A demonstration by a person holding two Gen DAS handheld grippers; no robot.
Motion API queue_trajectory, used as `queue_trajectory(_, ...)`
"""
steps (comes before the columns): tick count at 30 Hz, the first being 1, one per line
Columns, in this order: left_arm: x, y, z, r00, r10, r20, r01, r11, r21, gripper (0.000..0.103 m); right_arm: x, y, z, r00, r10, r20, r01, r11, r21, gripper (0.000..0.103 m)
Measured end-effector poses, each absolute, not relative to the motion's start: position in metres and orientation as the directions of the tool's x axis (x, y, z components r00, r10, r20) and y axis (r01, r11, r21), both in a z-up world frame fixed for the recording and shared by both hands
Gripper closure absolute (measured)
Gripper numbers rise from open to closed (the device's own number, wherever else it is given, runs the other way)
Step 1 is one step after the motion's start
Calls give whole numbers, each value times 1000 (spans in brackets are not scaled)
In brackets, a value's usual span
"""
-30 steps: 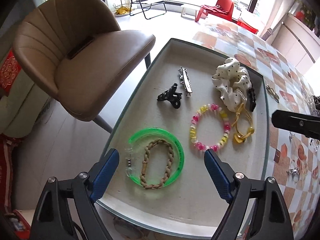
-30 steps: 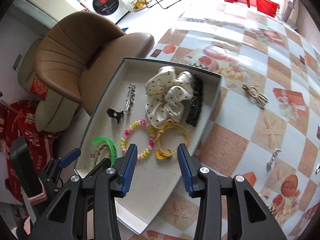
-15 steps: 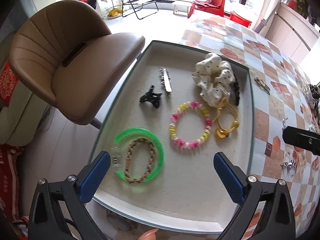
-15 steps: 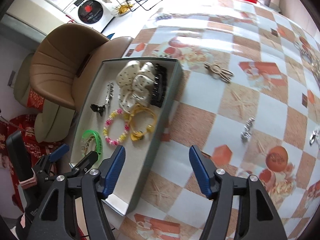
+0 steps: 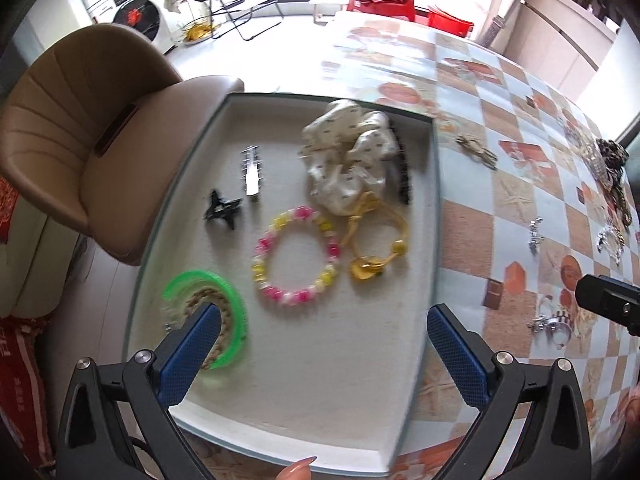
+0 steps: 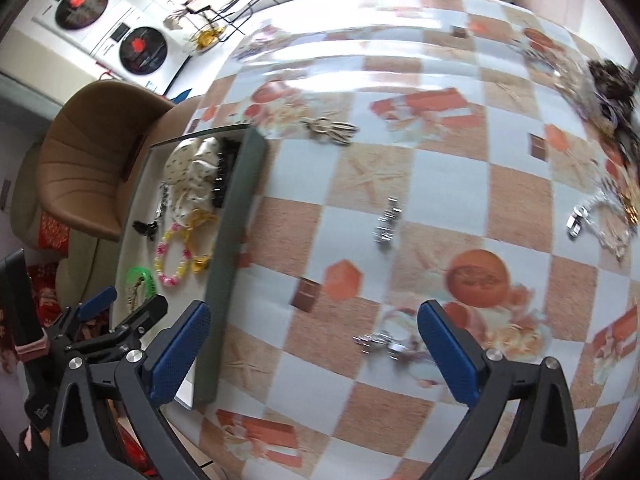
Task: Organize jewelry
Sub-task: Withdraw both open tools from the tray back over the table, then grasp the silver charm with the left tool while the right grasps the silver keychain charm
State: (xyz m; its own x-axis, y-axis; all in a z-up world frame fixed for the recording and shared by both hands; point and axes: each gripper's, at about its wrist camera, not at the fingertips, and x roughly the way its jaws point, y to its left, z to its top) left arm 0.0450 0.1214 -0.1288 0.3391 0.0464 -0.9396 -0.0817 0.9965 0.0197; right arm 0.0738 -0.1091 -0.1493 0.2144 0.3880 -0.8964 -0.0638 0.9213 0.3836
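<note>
A grey tray (image 5: 434, 216) at the table's left edge holds a green bangle (image 5: 236, 312) around a braided band, a pink-yellow bead bracelet (image 5: 296, 256), a yellow hair tie (image 5: 376, 248), a spotted scrunchie (image 5: 348, 160), a black claw clip (image 5: 222, 210) and a silver clip (image 5: 251, 172). My left gripper (image 5: 324, 356) is open and empty above the tray's near end. My right gripper (image 6: 312, 356) is open and empty above the tablecloth, over a silver ring piece (image 6: 384, 340). Loose silver pieces (image 6: 386, 222) and a silver hair pin (image 6: 332, 128) lie on the cloth.
The tray (image 6: 236, 208) overhangs the table's left edge beside a tan chair (image 5: 80, 152). A pile of jewelry (image 6: 612, 92) lies at the far right of the checked tablecloth (image 6: 440, 160). The right gripper's black body (image 5: 608, 300) shows in the left wrist view.
The right gripper has swung right, off the tray and out over the tablecloth, and opened wider. The left gripper has shifted right along the tray, still open.
</note>
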Motion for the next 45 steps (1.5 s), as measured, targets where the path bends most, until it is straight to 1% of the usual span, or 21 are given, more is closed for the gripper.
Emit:
queue_trajectory(11, 64, 60, -120, 356, -8, -934, 27, 1000, 1, 0, 63, -171, -168, 192, 314, -930, 45, 944, 328, 0)
queue_trajectory(17, 78, 30, -123, 351, -51, -935, 64, 997, -31, 0, 57, -189, -173, 190, 299, -935, 55, 948, 314, 0)
queue_trajectory(22, 91, 7, -131, 328, -93, -940, 118, 991, -57, 0, 46, -190, -175, 189, 295, -936, -6, 954, 300, 0)
queue_trajectory(27, 103, -13, -143, 304, -115, -946, 166, 984, -66, 0, 36, -174, -175, 213, 302, -929, -158, 949, 272, 1)
queue_trajectory(28, 104, -16, -146, 297, -118, -947, 172, 983, -69, 0, 34, -170, -174, 219, 300, -928, -195, 946, 260, 3)
queue_trajectory(29, 107, -20, -150, 291, -119, -949, 179, 982, -69, 4, 32, -166, -174, 226, 296, -928, -229, 942, 245, 5)
queue_trajectory(30, 109, -22, -153, 287, -119, -951, 184, 981, -68, 6, 30, -162, -175, 231, 290, -929, -256, 939, 230, 9)
queue_trajectory(31, 111, -26, -157, 276, -120, -954, 192, 979, -67, 6, 28, -160, -175, 234, 286, -929, -280, 935, 217, 10)
queue_trajectory(33, 114, -31, -161, 270, -122, -955, 201, 977, -68, 6, 26, -159, -177, 230, 290, -929, -293, 931, 218, 10)
queue_trajectory(34, 115, -34, -162, 269, -127, -955, 209, 975, -71, 8, 26, -160, -177, 230, 293, -928, -289, 931, 223, 11)
queue_trajectory(35, 115, -39, -164, 270, -134, -954, 221, 973, -74, 15, 25, -161, -178, 231, 297, -927, -284, 931, 227, 11)
queue_trajectory(37, 118, -45, -168, 262, -135, -956, 238, 969, -72, 19, 25, -162, -178, 233, 307, -923, -277, 930, 240, 16)
queue_trajectory(38, 119, -49, -170, 259, -137, -956, 246, 967, -71, 21, 25, -162, -179, 234, 312, -921, -277, 929, 245, 17)
queue_trajectory(39, 121, -51, -171, 258, -139, -956, 252, 965, -72, 25, 26, -161, -179, 237, 317, -918, -280, 927, 248, 21)
queue_trajectory(40, 122, -53, -173, 255, -140, -957, 258, 964, -72, 32, 26, -159, -180, 242, 320, -916, -289, 925, 246, 25)
queue_trajectory(43, 127, -58, -177, 258, -140, -956, 269, 961, -68, 34, 26, -151, -183, 255, 322, -912, -315, 919, 237, 31)
queue_trajectory(45, 129, -62, -177, 266, -142, -953, 285, 957, -63, 40, 26, -145, -185, 264, 322, -909, -331, 916, 229, 32)
